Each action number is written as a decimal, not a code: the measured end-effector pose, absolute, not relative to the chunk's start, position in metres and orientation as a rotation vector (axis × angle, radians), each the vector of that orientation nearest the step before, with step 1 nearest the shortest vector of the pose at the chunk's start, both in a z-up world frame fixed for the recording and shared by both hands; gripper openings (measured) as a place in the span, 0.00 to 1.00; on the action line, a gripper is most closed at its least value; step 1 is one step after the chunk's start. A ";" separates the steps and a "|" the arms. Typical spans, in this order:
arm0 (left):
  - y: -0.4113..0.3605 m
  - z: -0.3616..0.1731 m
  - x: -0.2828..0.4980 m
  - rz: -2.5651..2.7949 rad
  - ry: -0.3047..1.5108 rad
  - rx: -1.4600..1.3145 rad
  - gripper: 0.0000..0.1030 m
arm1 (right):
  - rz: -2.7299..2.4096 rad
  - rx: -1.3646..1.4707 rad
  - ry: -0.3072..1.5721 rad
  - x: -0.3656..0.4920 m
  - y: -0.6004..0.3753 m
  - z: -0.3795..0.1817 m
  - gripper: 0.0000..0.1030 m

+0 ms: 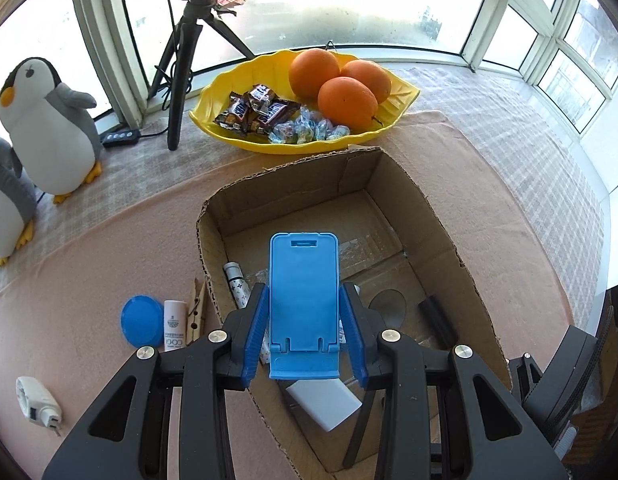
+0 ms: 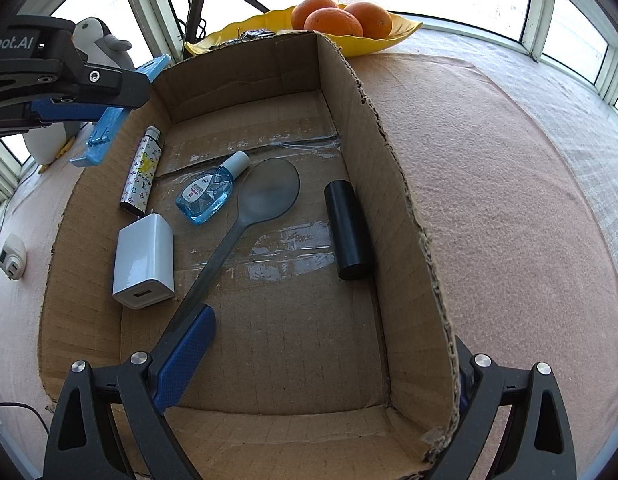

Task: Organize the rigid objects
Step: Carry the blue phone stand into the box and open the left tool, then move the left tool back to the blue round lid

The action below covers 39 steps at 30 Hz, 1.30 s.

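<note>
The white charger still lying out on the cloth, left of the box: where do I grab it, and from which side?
Judging by the left wrist view, come from above and close across the white charger's rounded body. It lies flat on the cloth, prongs toward the camera, so avoid that end. Empty the left gripper of the blue phone stand first.

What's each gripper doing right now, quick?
Left gripper: closed on the blue phone stand.
Right gripper: open, straddling the cardboard box wall, holding nothing.
</note>
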<state>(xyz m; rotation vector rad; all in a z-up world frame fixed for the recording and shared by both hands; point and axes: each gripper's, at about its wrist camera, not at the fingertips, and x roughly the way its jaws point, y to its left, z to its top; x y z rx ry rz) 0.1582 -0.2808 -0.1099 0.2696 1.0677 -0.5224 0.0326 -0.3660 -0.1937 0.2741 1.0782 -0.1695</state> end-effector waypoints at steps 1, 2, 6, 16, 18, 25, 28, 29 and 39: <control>-0.282 -0.110 0.159 -0.519 1.069 0.271 0.34 | -0.169 0.274 1.078 0.032 -0.366 -0.194 0.92; -0.283 -0.111 0.160 -0.518 1.070 0.271 0.34 | -0.169 0.274 1.078 0.032 -0.366 -0.194 0.92; -0.286 -0.111 0.161 -0.545 1.077 0.259 0.37 | -0.170 0.274 1.078 0.033 -0.366 -0.194 0.92; -0.281 -0.106 0.162 -0.506 1.055 0.248 0.78 | -0.169 0.273 1.078 0.034 -0.368 -0.194 0.93; -0.281 -0.106 0.162 -0.508 1.054 0.248 0.78 | -0.169 0.273 1.078 0.034 -0.368 -0.194 0.93; -0.282 -0.103 0.160 -0.533 1.048 0.241 0.78 | -0.169 0.273 1.078 0.034 -0.367 -0.194 0.94; -0.276 -0.099 0.161 -0.535 1.036 0.221 0.78 | -0.169 0.273 1.078 0.034 -0.367 -0.195 0.94; -0.273 -0.098 0.162 -0.536 1.033 0.216 0.78 | -0.169 0.273 1.078 0.034 -0.367 -0.195 0.94; -0.207 -0.093 0.170 -0.489 0.982 0.227 0.78 | -0.171 0.272 1.079 0.034 -0.369 -0.195 0.96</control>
